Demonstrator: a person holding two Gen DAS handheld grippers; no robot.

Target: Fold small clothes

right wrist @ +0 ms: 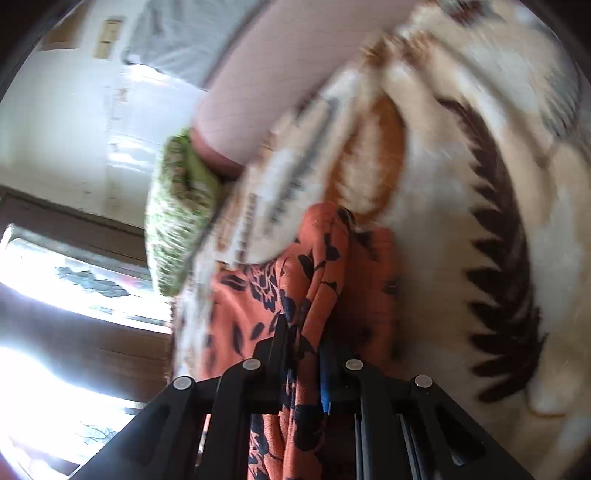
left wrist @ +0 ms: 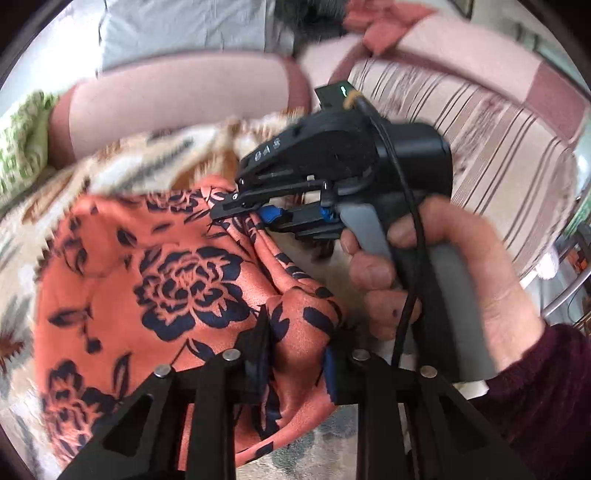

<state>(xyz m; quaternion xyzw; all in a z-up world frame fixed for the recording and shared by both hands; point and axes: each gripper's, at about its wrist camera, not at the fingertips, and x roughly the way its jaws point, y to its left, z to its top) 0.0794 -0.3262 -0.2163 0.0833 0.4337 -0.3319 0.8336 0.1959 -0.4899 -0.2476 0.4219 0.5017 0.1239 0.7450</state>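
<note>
Both my tongs were clamped on the same orange floral garment [left wrist: 177, 280], which lay partly spread on the plush blanket [left wrist: 122, 166] w/ leaf print.

Left tongs [left wrist: 295, 354]: narrow, a bunched fold of the orange cloth pinched between the fingers [left wrist: 255, 354], blue pad visible on the right-hand one. Cloth ran from there up and left across the blanket, mostly flat on the left side, gathered into ridges toward the right.

Right tongs [left wrist: 236, 212] in left wrist view: also narrow, tips biting the garment's upper edge, cloth pulled up into a taut peak at that spot. My right hand [left wrist: 436, 280] was wrapped around the grey handle, black cable running down over it, dark maroon sleeve at the wrist.

Right wrist view: right tongs [right wrist: 303, 343] had a vertical strip of the orange fabric [right wrist: 306, 295] between the fingers, draping down past them toward the cam. Frame was motion-blurred. Blanket [right wrist: 480, 221] filled the right side w/ the brown leaf pattern. A green patterned cushion [right wrist: 181, 218] sat at the blanket's edge, just beside a pink sofa cushion [right wrist: 280, 74].

Background, left view: striped pink sofa arm [left wrist: 480, 147] on the right, pink backrest [left wrist: 177, 99] behind the blanket, grey cloth [left wrist: 177, 29] above it.
</note>
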